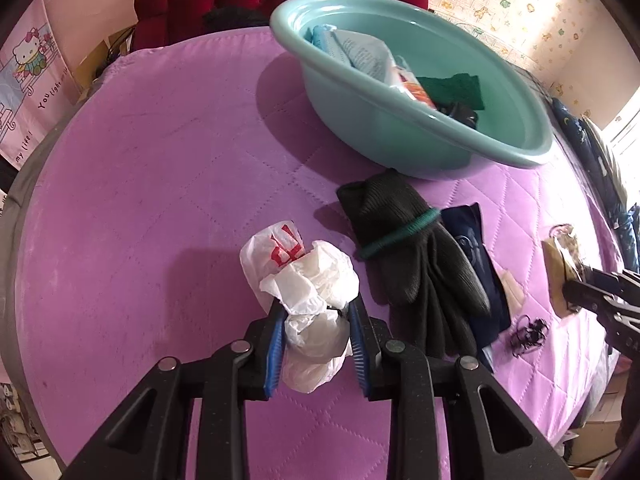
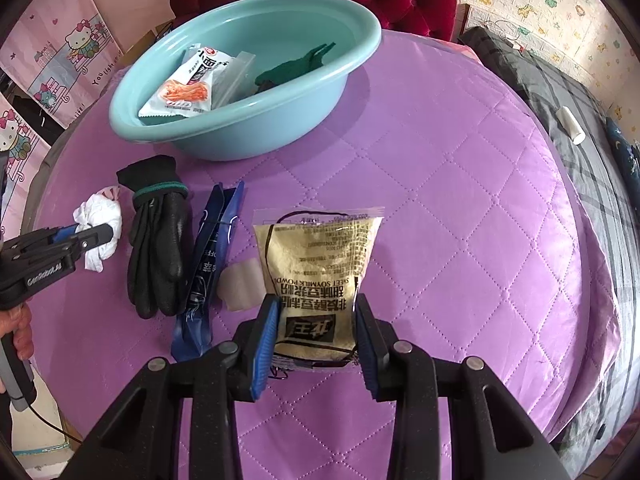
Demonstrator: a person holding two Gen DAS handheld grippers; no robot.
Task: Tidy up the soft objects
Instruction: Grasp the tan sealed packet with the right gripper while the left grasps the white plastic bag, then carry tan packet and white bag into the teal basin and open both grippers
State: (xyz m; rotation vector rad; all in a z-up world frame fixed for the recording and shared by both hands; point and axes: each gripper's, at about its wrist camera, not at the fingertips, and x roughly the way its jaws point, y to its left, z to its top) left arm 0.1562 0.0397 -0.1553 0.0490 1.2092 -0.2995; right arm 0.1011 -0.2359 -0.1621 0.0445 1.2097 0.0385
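1. Both claws are loaded. The left claw (image 1: 316, 320) is pinched on a crumpled white plastic bag (image 1: 304, 276); the right claw (image 2: 316, 320) is closed on the lower part of a gold soymilk powder sachet (image 2: 320, 264).
2. Step in hand, by my reading: carry both to the teal basin (image 2: 256, 136), which sits at the far side of the purple quilted bed (image 2: 460, 208).
3. To do it well: lift clear before travelling. The bag trails loose folds past the blue pads, so raise it high enough to clear the basin rim. Bring one claw in at a time to avoid crowding.
4. Release over a bare part of the basin; a snack packet and green cloth lie inside.
5. Bag: thin, wrinkled, red print, will spring open. Sachet: flat, glossy, slightly puffed.
6. Still on the bed: black glove (image 2: 158, 236), blue packet (image 2: 208, 264).
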